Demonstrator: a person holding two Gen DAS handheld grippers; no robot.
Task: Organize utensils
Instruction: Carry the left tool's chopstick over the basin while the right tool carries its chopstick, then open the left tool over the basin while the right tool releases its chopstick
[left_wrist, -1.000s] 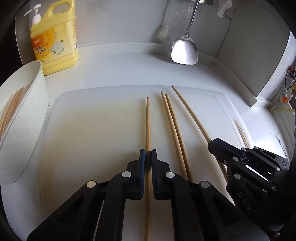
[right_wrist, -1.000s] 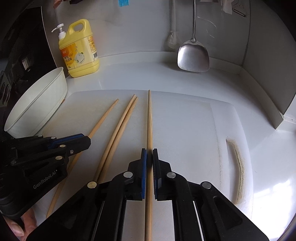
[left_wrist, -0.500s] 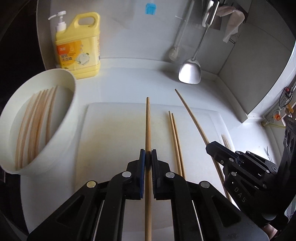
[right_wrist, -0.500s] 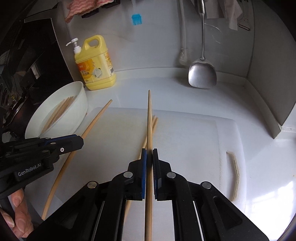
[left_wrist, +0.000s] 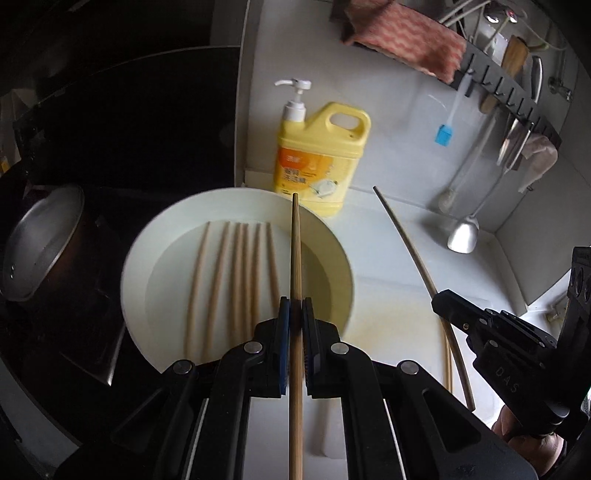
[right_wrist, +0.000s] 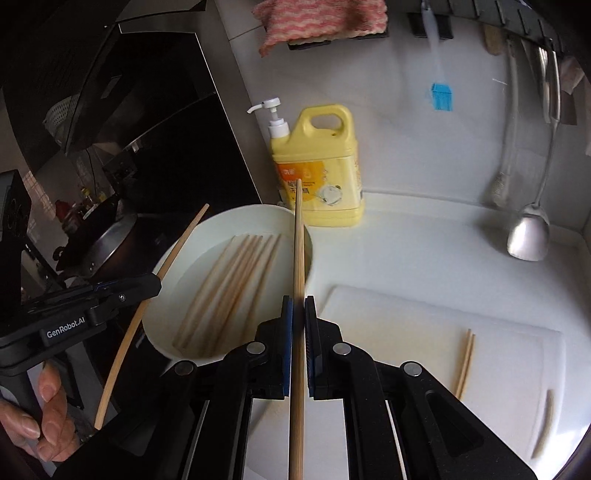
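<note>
On the white kitchen surface (right_wrist: 424, 251), a round white bowl (left_wrist: 155, 236) holds wooden chopsticks (left_wrist: 236, 280). Above it, the left tongs (left_wrist: 295, 317) and right tongs (right_wrist: 298, 314) each pinch one long wooden chopstick (left_wrist: 295, 251).

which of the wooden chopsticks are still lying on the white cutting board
The pair of wooden chopsticks side by side near the white cutting board's right end. The others lie in the white bowl or are clamped in the two grippers.

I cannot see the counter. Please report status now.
Left gripper shut on chopstick; right gripper likewise. White bowl below, holding chopsticks. Nothing blocks it.
</note>
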